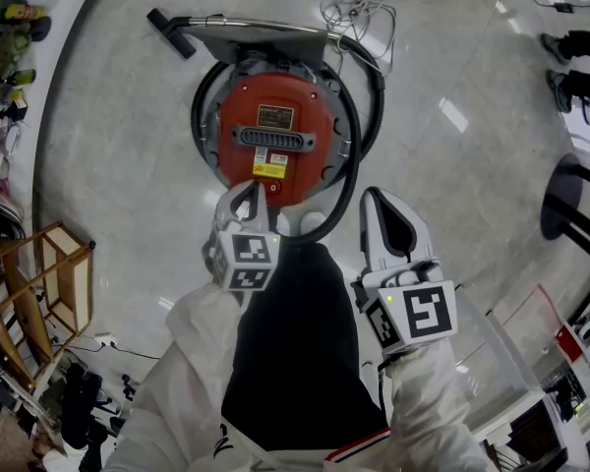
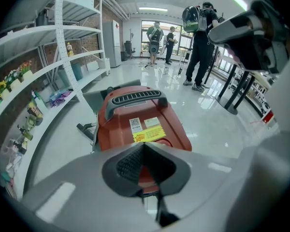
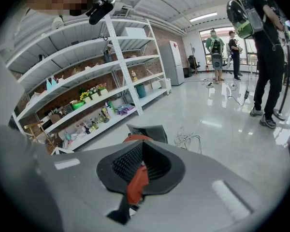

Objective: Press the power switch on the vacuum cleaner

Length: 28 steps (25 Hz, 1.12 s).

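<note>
The red canister vacuum cleaner (image 1: pixel 275 131) stands on the floor in front of me, a black hose (image 1: pixel 352 170) looped round it. My left gripper (image 1: pixel 248 195) hovers over the vacuum's near edge, jaws shut with nothing between them. In the left gripper view its tip (image 2: pixel 144 146) sits just above the red lid (image 2: pixel 135 115), below the yellow sticker (image 2: pixel 147 135) and grey handle (image 2: pixel 135 98). I cannot make out the power switch. My right gripper (image 1: pixel 375 201) hangs shut and empty to the right of the vacuum, beside the hose. Red body (image 3: pixel 135 139) shows past its tip (image 3: pixel 141 143).
The floor nozzle (image 1: pixel 171 31) and a coiled white cable (image 1: pixel 359 8) lie beyond the vacuum. A wooden rack (image 1: pixel 64 278) stands at the left, stocked shelves (image 3: pixel 87 105) along the wall. Black stool legs (image 1: pixel 570 200) are at the right. People (image 2: pixel 200 42) stand further off.
</note>
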### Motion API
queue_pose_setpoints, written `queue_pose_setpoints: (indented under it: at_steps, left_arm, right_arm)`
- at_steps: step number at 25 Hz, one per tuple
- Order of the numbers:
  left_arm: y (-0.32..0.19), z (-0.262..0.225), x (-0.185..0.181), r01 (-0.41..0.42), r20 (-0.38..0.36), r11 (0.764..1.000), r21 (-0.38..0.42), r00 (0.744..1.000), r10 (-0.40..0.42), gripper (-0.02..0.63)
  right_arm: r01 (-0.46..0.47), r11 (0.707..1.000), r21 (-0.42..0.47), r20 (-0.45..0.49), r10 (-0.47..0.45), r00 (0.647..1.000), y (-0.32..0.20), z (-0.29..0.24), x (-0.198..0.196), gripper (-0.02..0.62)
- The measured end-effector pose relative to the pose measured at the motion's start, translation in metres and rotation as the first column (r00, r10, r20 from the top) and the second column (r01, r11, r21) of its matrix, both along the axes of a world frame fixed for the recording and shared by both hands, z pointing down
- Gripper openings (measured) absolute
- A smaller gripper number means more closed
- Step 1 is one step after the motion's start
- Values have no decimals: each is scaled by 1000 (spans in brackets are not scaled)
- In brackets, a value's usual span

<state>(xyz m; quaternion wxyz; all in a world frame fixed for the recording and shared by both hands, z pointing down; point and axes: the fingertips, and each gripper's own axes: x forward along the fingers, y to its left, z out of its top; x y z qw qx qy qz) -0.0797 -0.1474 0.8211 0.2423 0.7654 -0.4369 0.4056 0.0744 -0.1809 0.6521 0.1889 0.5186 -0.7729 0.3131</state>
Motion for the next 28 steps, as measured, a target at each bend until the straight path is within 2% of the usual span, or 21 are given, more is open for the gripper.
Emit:
queue_pose_setpoints:
  at_steps: [18,23,28]
  left_arm:
    - [0,7,-4,16,-11,1000,-24,1000,-17,0]
    - [0,9,-3,42,-37,998,-47,998,-44,0]
    - [4,-5,9,16,-60,999,-28,998,-18,0]
  right_arm:
    - [-2,1000,-10,1,2,1000,2,6,0,0]
    - [1,1000,0,6,-1,1000,0,2,-3,0]
    - [14,1000,20,0,-14,1000,0,-11,-5,0]
